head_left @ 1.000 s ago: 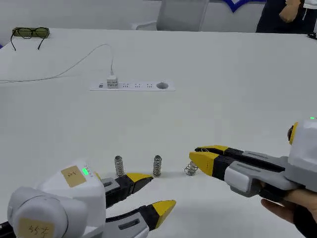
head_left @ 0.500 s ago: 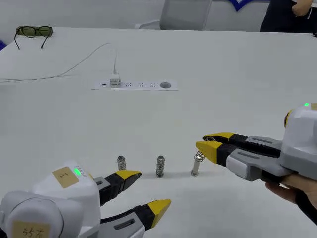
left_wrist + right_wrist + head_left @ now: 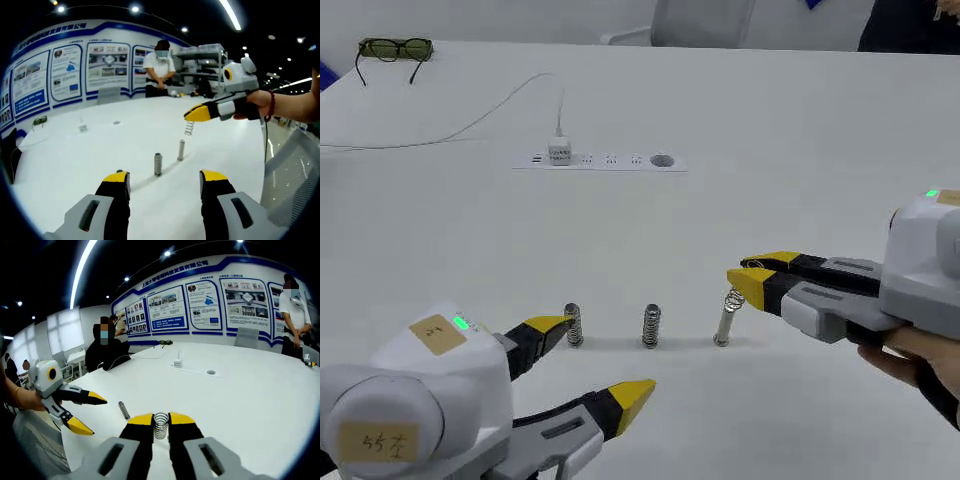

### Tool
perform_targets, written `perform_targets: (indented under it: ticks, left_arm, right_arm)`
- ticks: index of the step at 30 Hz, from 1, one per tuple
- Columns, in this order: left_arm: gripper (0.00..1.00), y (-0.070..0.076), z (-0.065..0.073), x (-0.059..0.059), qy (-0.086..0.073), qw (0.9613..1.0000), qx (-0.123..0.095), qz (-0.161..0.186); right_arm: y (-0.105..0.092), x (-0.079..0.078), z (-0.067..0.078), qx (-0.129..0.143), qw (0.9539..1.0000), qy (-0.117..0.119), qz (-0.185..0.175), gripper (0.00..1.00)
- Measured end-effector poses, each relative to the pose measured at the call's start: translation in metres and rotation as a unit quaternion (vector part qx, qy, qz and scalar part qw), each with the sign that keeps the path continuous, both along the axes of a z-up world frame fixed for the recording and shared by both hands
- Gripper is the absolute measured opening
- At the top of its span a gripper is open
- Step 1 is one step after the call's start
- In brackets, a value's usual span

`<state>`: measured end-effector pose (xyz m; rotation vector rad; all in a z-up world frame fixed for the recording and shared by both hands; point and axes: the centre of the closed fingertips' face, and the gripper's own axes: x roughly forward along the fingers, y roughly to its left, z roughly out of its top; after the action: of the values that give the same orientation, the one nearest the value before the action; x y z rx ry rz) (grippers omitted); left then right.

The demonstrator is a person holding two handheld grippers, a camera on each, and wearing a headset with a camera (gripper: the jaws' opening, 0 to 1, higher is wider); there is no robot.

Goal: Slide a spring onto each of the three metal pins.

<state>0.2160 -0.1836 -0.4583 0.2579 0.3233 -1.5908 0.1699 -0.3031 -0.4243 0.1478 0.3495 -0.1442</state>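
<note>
The right gripper [image 3: 745,277] was clenched on a spring [image 3: 734,299], its yellow-tipped jaws pinching the upper coils; in the right gripper view the spring [image 3: 160,425] stood upright between the two closed tips. The spring hung just over the top of the rightmost pin [image 3: 722,327], which was bare. From the left gripper view the spring's lower end [image 3: 189,128] looked slightly above and to the right of that pin [image 3: 180,150], and whether they touched could not be told.

To the left of it the middle pin [image 3: 651,325] already wore a spring, and so did the left pin [image 3: 574,324]. All three stood upright in a row on the white table [image 3: 770,150].

The left gripper [image 3: 588,358] was released, jaws spread wide and holding nothing. It hovered at the near left, with one tip just beside the left pin.

Farther off lay a white power strip [image 3: 600,160] with a charger [image 3: 559,152] plugged in and its cable [image 3: 470,125] trailing left. A pair of glasses [image 3: 395,47] lay at the far left.
</note>
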Motion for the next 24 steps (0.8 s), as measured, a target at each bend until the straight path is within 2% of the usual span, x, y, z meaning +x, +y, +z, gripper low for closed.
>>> perform_targets:
  ticks: [4,8,14,24]
  left_arm:
    - [0.59,0.001,-0.002,0.004,0.002,1.0000,0.003,0.008]
    - [0.63,0.002,-0.006,0.006,0.003,0.9999,0.007,0.015]
    - [0.67,0.004,-0.013,0.010,0.007,0.9995,0.018,0.024]
    - [0.76,0.006,-0.017,0.014,0.015,0.9990,0.023,0.036]
  right_arm:
    - [-0.007,0.002,-0.002,0.015,0.9997,-0.010,-0.014,0.12]
    - [-0.011,0.003,-0.005,0.015,0.9997,-0.006,-0.021,0.12]
    - [-0.013,0.004,-0.014,0.009,0.9996,0.010,-0.025,0.12]
    - [-0.015,0.005,-0.026,-0.004,0.9992,0.029,-0.026,0.12]
